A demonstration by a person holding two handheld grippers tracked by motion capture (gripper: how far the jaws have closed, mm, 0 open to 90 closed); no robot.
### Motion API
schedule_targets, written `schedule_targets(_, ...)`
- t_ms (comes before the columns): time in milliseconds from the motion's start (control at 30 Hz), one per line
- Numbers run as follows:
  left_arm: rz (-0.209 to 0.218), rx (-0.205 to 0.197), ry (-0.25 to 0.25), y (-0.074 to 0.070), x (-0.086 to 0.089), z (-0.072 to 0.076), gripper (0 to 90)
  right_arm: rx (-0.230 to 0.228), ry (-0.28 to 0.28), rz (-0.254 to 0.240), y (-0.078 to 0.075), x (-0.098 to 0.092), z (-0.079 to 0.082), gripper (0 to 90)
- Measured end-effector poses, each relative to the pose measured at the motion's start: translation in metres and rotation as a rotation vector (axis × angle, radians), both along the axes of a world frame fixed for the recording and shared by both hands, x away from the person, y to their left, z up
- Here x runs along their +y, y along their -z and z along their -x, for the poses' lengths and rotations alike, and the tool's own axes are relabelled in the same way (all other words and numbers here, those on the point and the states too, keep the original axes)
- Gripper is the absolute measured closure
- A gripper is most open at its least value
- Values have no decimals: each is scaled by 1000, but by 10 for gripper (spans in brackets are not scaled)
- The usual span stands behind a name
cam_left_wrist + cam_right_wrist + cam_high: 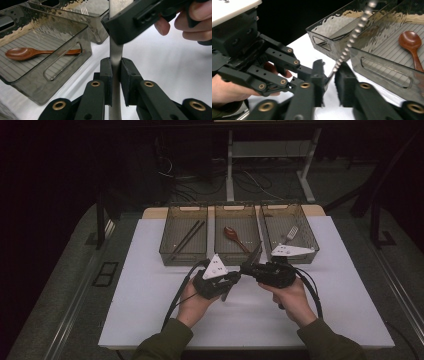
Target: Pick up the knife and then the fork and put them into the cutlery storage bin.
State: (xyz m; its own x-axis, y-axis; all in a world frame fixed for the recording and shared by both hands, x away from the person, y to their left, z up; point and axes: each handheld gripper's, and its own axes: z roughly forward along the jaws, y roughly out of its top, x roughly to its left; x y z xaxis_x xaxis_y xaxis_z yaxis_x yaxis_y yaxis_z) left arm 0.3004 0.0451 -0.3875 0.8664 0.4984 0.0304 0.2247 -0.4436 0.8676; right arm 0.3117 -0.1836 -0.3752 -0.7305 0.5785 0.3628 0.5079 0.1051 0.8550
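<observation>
My black left gripper pinches a silver knife; at 10 o'clock, a reddish-brown wooden spoon lies in a smoky ribbed tray.

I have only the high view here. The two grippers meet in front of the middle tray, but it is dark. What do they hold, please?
Observer: A metal knife. The left gripper clamps its flat side between both pads.
Operator: And the right gripper?
Observer: The right gripper has its jaws closed on the blade, and the blade's edge is serrated.
Operator: What is the reddish thing in the middle tray?
Observer: A wooden spoon. It lies flat on the ribbed floor of the middle tray.
</observation>
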Motion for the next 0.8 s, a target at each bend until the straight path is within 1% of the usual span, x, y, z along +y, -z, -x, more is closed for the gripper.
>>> schedule_targets(67, 11, -2, -6, 0, 0, 0, 794, 14, 3, -15, 0, 0, -1, 825)
schedule_targets(100, 16, 4, -2, 1, 0, 0, 793, 15, -1, -25, 1, 0, -1, 858)
schedule_targets(133, 21, 13, -1, 1, 0, 0, 793, 22, -14, -43, 1, 0, -2, 870)
schedule_targets(167, 34, 13, -5, 2, 0, 0, 792, 10, -13, -36, 0, 1, -1, 874)
schedule_targets(233, 38, 19, 2, 2, 2, 0, 791, 1, -15, -24, 0, 3, -1, 874)
schedule_targets(267, 40, 24, 4, 2, 3, -1, 791, 3, -17, -27, 0, 3, -1, 874)
schedule_targets(300, 35, 17, 12, 2, 4, -1, 789, 4, -20, -27, 0, 3, -1, 875)
schedule_targets(400, 49, 14, 9, 2, 7, -1, 768, -4, -21, -23, -1, 2, 0, 875)
schedule_targets(433, 46, 14, 9, 2, 9, -1, 733, -12, -17, -15, -2, 1, 0, 874)
schedule_targets(467, 48, 15, 9, 3, 12, -1, 716, -15, -15, -9, -2, 0, 0, 875)
schedule_targets(533, 63, 19, -1, 6, 20, -1, 688, -21, -11, 12, -3, -5, 0, 874)
schedule_targets(600, 65, 33, 6, 8, 28, -1, 655, -34, 3, 41, -4, -9, 0, 875)
schedule_targets(633, 64, 34, 11, 10, 32, 0, 637, -42, 7, 54, -5, -12, -1, 874)
schedule_targets(667, 60, 37, 15, 11, 37, 0, 623, -41, 12, 57, -5, -14, 0, 874)
schedule_targets(767, 79, 54, 22, 16, 50, 2, 566, -51, 21, 72, -6, -21, -1, 875)
schedule_targets(800, 76, 62, 23, 17, 55, 3, 545, -54, 24, 79, -7, -24, -1, 875)
